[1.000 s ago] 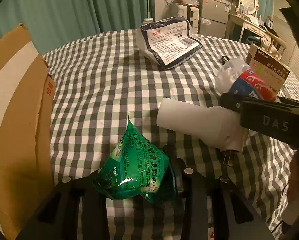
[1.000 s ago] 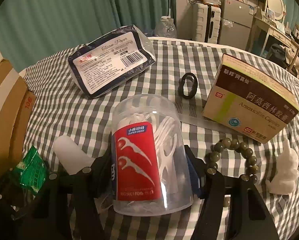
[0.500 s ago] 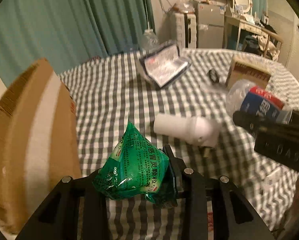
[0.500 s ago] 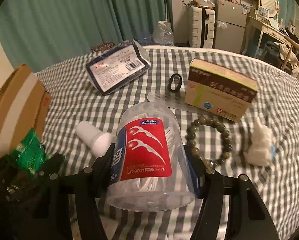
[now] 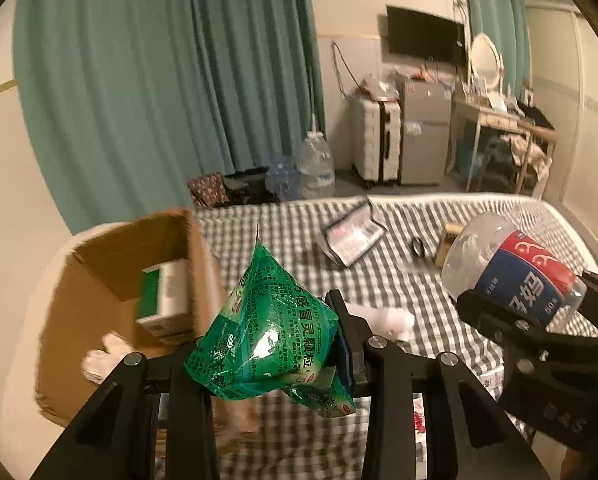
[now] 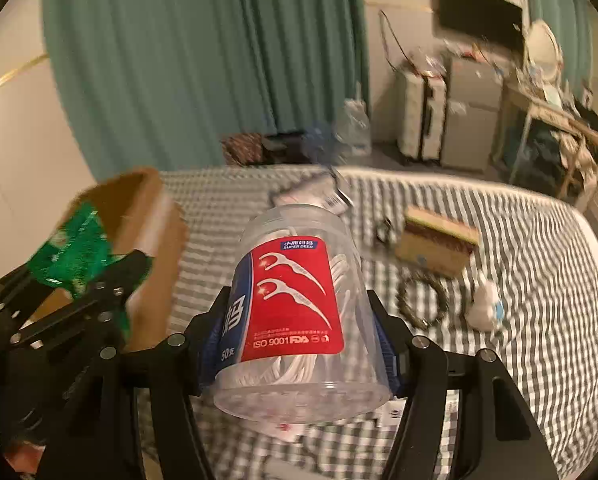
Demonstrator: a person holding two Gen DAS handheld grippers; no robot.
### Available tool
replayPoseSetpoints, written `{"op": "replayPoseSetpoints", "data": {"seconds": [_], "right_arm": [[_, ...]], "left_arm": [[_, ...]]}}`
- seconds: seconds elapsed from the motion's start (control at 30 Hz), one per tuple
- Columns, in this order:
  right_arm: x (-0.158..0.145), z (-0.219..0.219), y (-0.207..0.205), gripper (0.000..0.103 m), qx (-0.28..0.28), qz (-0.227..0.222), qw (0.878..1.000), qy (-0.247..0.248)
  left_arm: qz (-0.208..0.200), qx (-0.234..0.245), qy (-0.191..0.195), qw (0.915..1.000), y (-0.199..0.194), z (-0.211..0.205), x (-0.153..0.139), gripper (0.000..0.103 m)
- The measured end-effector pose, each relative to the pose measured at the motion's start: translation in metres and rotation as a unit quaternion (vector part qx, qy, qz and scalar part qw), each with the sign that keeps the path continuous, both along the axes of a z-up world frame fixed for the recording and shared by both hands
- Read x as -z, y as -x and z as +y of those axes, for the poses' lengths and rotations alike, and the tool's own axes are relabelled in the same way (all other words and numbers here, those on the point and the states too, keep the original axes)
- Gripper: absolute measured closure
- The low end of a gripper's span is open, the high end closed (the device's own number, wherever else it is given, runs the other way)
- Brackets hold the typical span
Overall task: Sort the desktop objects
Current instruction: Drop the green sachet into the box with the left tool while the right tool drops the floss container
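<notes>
My left gripper (image 5: 265, 344) is shut on a green foil sachet (image 5: 267, 320), held in the air beside the open cardboard box (image 5: 111, 280). The same sachet (image 6: 75, 248) and gripper show at the left of the right wrist view. My right gripper (image 6: 299, 320) is shut on a clear floss-pick jar with a red label (image 6: 295, 304), lifted above the checked table (image 6: 519, 280). That jar (image 5: 511, 276) also appears at the right of the left wrist view. Inside the box lies a green-and-white carton (image 5: 163, 296).
On the checked cloth lie a dark packet (image 5: 351, 236), a medicine box (image 6: 439, 244), a bead bracelet (image 6: 421, 300), a black ring (image 5: 418, 247), a white plug adapter (image 5: 387, 318) and a small white figure (image 6: 485, 306). A white glove (image 5: 103, 358) rests by the box.
Both grippers have risen with their loads, so the table looks farther off. The cardboard box's open inside has come into view at the left.
</notes>
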State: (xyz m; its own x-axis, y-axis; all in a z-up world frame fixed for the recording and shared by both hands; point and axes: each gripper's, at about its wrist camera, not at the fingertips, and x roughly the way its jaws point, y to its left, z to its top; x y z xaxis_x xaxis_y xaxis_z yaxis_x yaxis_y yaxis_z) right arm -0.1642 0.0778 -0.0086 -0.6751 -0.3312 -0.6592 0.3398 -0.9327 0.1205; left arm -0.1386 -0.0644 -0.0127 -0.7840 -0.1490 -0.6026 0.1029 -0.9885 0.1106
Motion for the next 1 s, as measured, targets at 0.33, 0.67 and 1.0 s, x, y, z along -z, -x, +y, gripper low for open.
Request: {"op": "replayPoseSetpoints", "data": {"seconds": [0.33,0.67,1.0], "right_arm": [[-0.041,-0.106,-0.033,0.041,-0.084,0.012,0.996,0.01],[0.004,-0.2,-0.011,0.041,-0.112,-0.051,0.992,-0.001],[0.008,-0.227,0.008,0.024,-0.099,-0.059,0.993,0.004]], "left_arm": [[0.012,-0.05,-0.002,0.9986,-0.033,-0.109,-0.033,0.067],[-0.032,-0.114,-0.07,0.9904,-0.033,-0.204,0.039,0.067],[-0.037,-0.09,-0.107,0.9895,-0.03,-0.214,0.06,0.022]]}}
